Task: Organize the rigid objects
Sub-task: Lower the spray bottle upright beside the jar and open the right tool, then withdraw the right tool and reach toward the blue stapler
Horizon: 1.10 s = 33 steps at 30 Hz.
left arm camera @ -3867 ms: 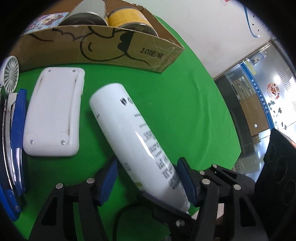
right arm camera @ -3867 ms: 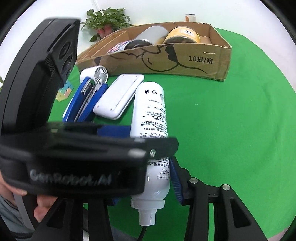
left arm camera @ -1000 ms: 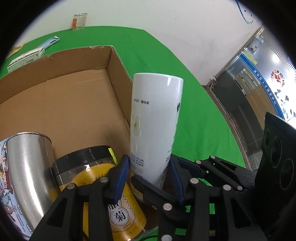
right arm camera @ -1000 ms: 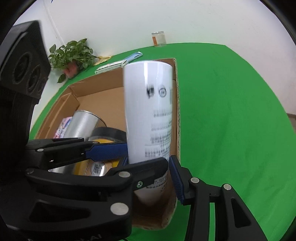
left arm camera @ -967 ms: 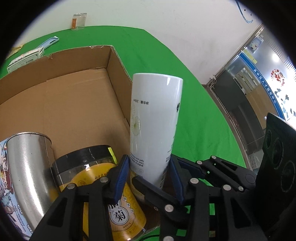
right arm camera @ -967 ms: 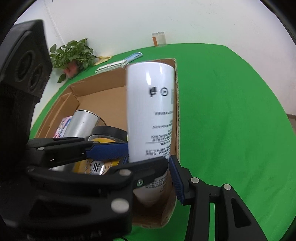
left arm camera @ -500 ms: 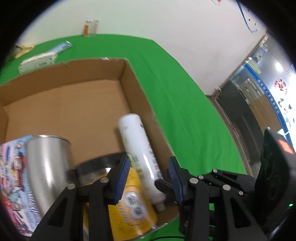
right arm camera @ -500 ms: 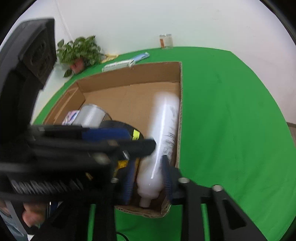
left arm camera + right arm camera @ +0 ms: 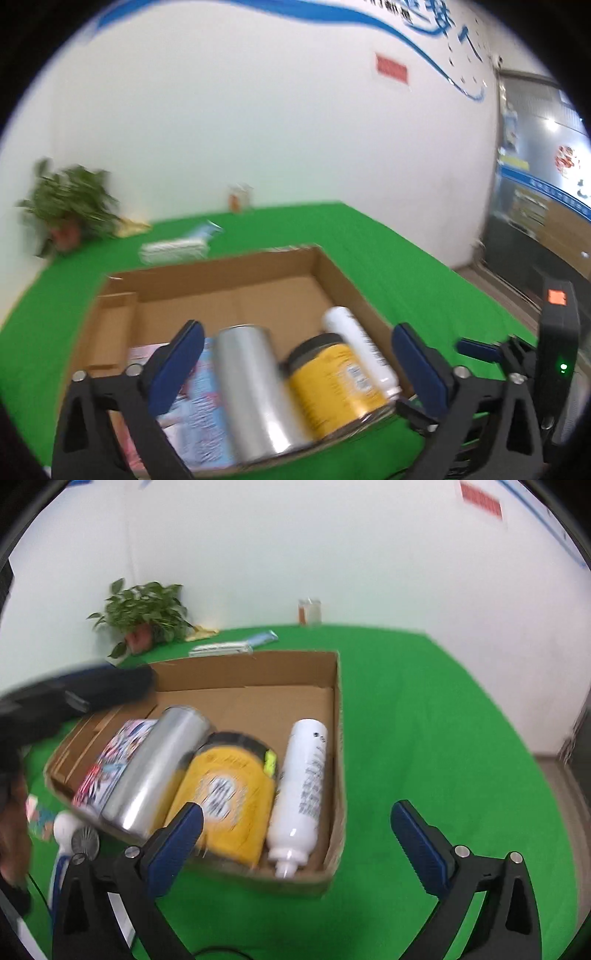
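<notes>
The white bottle (image 9: 302,786), which stood upright between both pairs of jaws a second ago, now lies on its side in the cardboard box (image 9: 334,716), against the box wall and beside the yellow jar (image 9: 229,797) and the silver can (image 9: 155,768), ahead of the jaws. The box stands on a green surface (image 9: 424,720) before a white wall, with a potted plant (image 9: 144,616) far beyond the jaws. The jaws of the left gripper (image 9: 295,365) and of the right gripper (image 9: 295,838) have just been opening; they stand wide apart with nothing between them.
</notes>
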Motion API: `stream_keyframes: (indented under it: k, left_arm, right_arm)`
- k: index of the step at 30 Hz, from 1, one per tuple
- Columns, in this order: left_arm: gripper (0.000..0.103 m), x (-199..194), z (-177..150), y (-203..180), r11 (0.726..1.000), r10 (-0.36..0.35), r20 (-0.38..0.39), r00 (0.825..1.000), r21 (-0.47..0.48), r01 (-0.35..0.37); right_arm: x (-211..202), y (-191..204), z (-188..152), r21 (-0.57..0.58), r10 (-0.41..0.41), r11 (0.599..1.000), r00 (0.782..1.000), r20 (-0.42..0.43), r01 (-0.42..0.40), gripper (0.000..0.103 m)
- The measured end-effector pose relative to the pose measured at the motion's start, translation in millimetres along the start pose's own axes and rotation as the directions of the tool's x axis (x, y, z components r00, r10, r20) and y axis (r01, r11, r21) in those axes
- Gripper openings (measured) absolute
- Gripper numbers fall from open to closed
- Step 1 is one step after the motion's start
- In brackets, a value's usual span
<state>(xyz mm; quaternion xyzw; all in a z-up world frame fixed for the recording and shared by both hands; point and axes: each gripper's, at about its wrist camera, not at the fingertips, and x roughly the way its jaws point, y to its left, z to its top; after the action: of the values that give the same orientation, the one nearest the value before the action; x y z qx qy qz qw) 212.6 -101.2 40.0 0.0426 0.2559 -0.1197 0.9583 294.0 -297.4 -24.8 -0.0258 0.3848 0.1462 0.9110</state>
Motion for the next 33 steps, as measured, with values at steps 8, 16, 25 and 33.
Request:
stream_keyframes:
  k: [8,16,25,33]
  left_arm:
    - [0.102,-65,-29,47,0.983,0.182,-0.003,0.983,-0.017,-0.182]
    - [0.102,-113,-56,67,0.979,0.191,-0.090,0.977,-0.047,-0.196]
    - [0.085,-104,-118,57,0.980,0.055,-0.194,0.980,-0.175,-0.089]
    - [0.056,-98,-122,69,0.973,-0.022,-0.248,0.969,-0.229,-0.036]
  right_arm:
    - [-67,45,-41,0.001,0.085,0.996,0.994,0.071,-0.085,0.102]
    - [-98,95,-55,-0.034,0.148,0.989,0.988,0.037,-0.147,0.102]
    - [-107,86,-86,-0.010,0.084,0.996,0.996,0.003,-0.084,0.068]
    - [-126,94,-92,-0.048,0.169,0.985,0.984,0.053,-0.167,0.102]
